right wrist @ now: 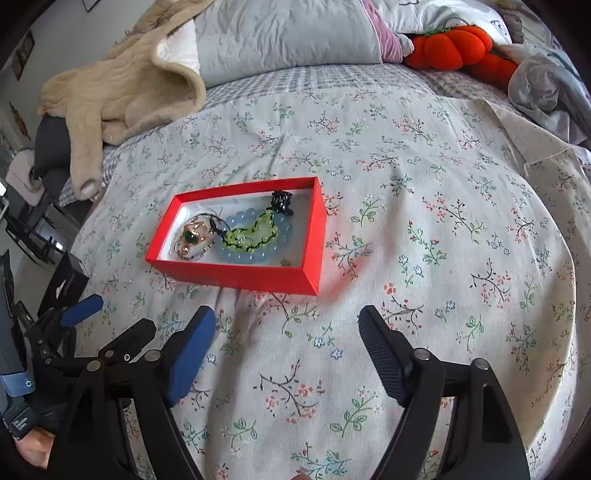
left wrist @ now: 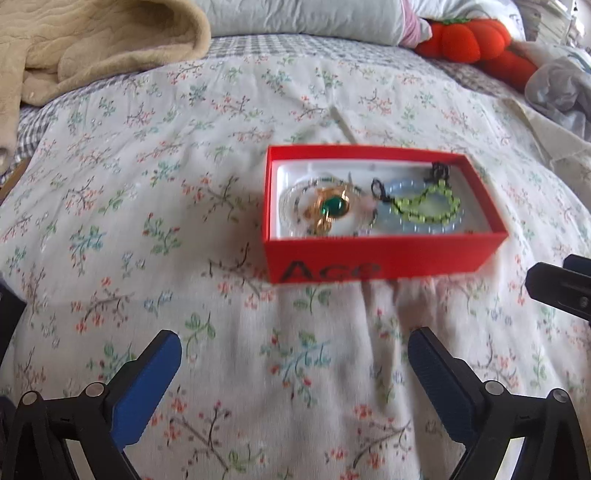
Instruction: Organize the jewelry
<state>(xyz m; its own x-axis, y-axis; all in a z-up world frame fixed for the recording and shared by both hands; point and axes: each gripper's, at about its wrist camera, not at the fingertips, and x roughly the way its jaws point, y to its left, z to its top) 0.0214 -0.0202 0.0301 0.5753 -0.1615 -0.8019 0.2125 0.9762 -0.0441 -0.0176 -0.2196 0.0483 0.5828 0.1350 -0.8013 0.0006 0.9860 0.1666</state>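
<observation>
A red open box (left wrist: pixel 384 258) marked "Ace" lies on the flowered bedspread. Inside it are a gold piece with a green stone (left wrist: pixel 334 208), a green bead bracelet (left wrist: pixel 428 206) lying over a pale blue bead bracelet (left wrist: pixel 413 223), and a black cord knot (left wrist: pixel 439 171). My left gripper (left wrist: pixel 294 338) stands open in front of the box, with nothing between its fingers. In the right wrist view the red box (right wrist: pixel 240 280) sits up and to the left of my right gripper (right wrist: pixel 287 314), which is open and holds nothing. The left gripper (right wrist: pixel 110 319) shows at the lower left there.
A beige blanket (right wrist: pixel 122 96) and a grey pillow (right wrist: pixel 288 33) lie at the back of the bed. An orange plush pumpkin (right wrist: pixel 454 46) and a crumpled grey cloth (right wrist: pixel 546 88) sit at the back right. A black box (right wrist: pixel 64 282) stands at the bed's left edge.
</observation>
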